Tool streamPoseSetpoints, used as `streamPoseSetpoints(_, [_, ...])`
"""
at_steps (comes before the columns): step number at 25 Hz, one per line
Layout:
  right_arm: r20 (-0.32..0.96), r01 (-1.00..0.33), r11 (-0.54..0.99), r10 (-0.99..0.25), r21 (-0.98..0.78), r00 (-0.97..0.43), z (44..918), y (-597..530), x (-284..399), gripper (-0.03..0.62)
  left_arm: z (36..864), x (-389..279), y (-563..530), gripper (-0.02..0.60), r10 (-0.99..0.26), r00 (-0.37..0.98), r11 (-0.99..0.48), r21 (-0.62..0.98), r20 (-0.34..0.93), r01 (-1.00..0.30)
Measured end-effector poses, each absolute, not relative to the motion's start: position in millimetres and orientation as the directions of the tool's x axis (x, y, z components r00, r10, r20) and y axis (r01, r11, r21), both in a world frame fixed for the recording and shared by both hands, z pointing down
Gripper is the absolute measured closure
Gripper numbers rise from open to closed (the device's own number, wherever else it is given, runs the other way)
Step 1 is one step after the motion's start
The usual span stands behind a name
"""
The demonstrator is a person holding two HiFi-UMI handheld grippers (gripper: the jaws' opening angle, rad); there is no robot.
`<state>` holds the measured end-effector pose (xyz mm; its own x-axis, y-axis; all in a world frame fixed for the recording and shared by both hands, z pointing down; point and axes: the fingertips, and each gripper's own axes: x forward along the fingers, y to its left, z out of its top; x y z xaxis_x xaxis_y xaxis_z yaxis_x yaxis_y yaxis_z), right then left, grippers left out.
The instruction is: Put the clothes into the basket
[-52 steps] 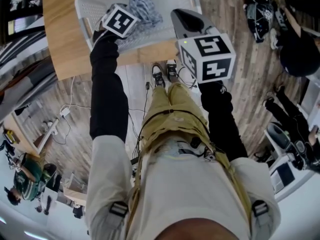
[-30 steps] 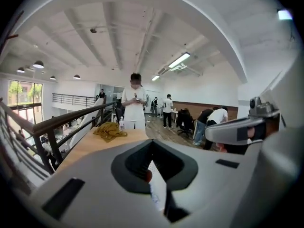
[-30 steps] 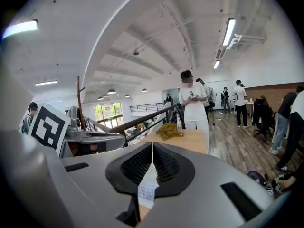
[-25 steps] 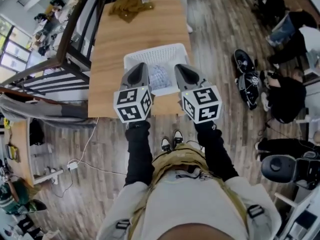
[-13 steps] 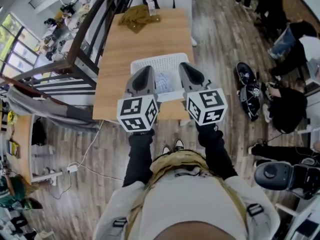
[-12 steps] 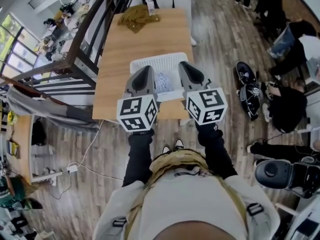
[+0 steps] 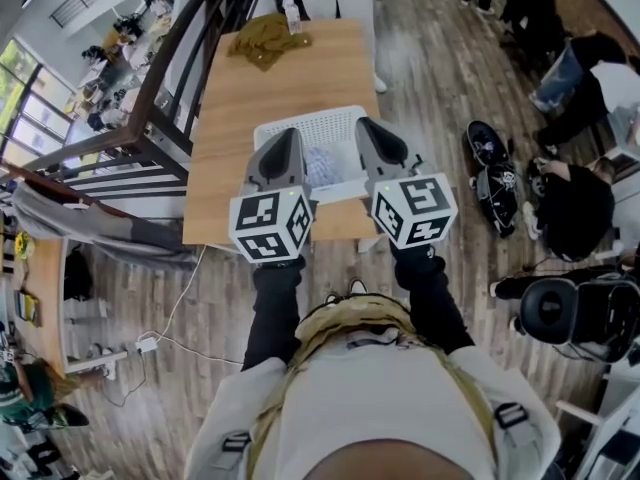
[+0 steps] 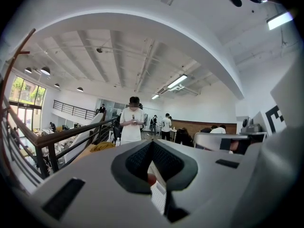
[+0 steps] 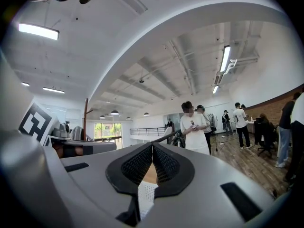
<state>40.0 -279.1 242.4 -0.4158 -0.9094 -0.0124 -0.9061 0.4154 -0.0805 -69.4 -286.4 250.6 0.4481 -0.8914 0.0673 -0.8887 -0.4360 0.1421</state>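
A white plastic basket [image 7: 288, 128] stands on the wooden table [image 7: 225, 158], with a blue-and-white checked garment [image 7: 322, 165] inside it. A mustard-coloured garment [image 7: 262, 40] lies crumpled at the table's far end and also shows in the left gripper view as the mustard garment [image 8: 102, 147]. My left gripper [image 7: 283, 140] and right gripper [image 7: 368, 132] hover side by side above the basket's near half, both held level and pointing away from me. Each is shut with its pads touching and nothing between them: left gripper [image 8: 152, 144], right gripper [image 9: 152, 149].
A small bottle [image 7: 291, 13] stands beside the mustard garment. A dark metal railing [image 7: 170, 78] runs along the table's left side. A person in a white shirt [image 8: 132, 123] stands beyond the table's far end. Seated people and bags [image 7: 500, 153] fill the floor to the right.
Two seconds ago my left gripper was down at the basket with the checked garment. Both grippers have since lifted and come level, side by side. In the last half second they barely moved.
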Motion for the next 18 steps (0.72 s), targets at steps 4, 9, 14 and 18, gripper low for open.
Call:
streamPoseSetpoints(4, [-0.030,-0.905,0.416,-0.909,-0.085,-0.415,235,-279,41,0.572,242,-71,-288,0.581,-0.892,0.449,-0.439,0.137,0.056,-0.888])
streamPoseSetpoints(9, [-0.049,-0.904,0.419,-0.908,-0.087,-0.417,231,-283,45,0.572,242,-69,-294,0.581,-0.896,0.441,-0.432,0.128,0.057,-0.893])
streamPoseSetpoints(14, [-0.055,-0.903,0.421,-0.907,-0.082,-0.418,231,-283,45,0.572,243,-67,-294,0.581,-0.895,0.444,-0.435,0.126,0.053,-0.892])
streamPoseSetpoints(18, [-0.058,-0.905,0.418,-0.908,-0.075,-0.415,225,-279,44,0.572,237,-66,-290,0.581,-0.893,0.447,-0.439,0.123,0.048,-0.890])
